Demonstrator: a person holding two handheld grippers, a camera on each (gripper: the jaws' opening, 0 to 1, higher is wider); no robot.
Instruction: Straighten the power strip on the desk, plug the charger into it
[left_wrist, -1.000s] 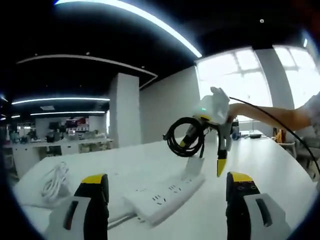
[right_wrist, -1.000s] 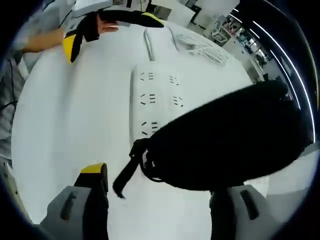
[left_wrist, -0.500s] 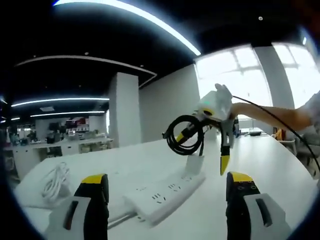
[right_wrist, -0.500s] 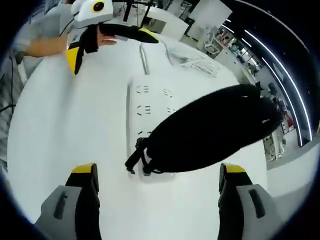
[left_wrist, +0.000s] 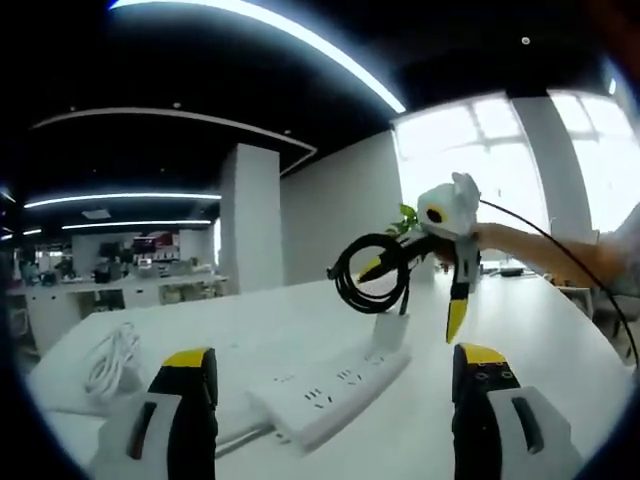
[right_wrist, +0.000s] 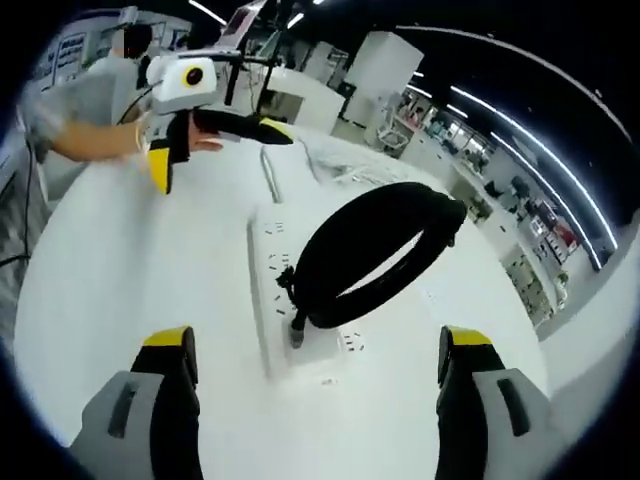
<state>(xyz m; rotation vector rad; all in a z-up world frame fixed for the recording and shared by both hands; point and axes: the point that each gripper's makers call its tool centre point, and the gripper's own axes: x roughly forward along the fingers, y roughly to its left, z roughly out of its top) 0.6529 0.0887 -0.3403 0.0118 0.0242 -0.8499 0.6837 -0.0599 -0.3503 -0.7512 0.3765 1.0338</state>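
A long white power strip (right_wrist: 300, 315) lies flat on the white surface (right_wrist: 130, 300) ahead of and between the right tongs (right_wrist: 312, 360), with a white charger (left_wrist: 388, 331) plugged upright into its near end, its coiled black cable (right_wrist: 370, 250) arching above.

The power strip (right_wrist: 290, 320) lay on the tabletop (right_wrist: 120, 300); the charger (right_wrist: 300, 335) stood in its near end, coiled cable (right_wrist: 370, 250) above, a loose cord (left_wrist: 108, 362) lying beyond.

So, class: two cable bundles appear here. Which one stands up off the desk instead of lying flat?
The black coiled cable, looped upright above the charger plugged into the power strip. The white cable bundle lies flat on the desk.
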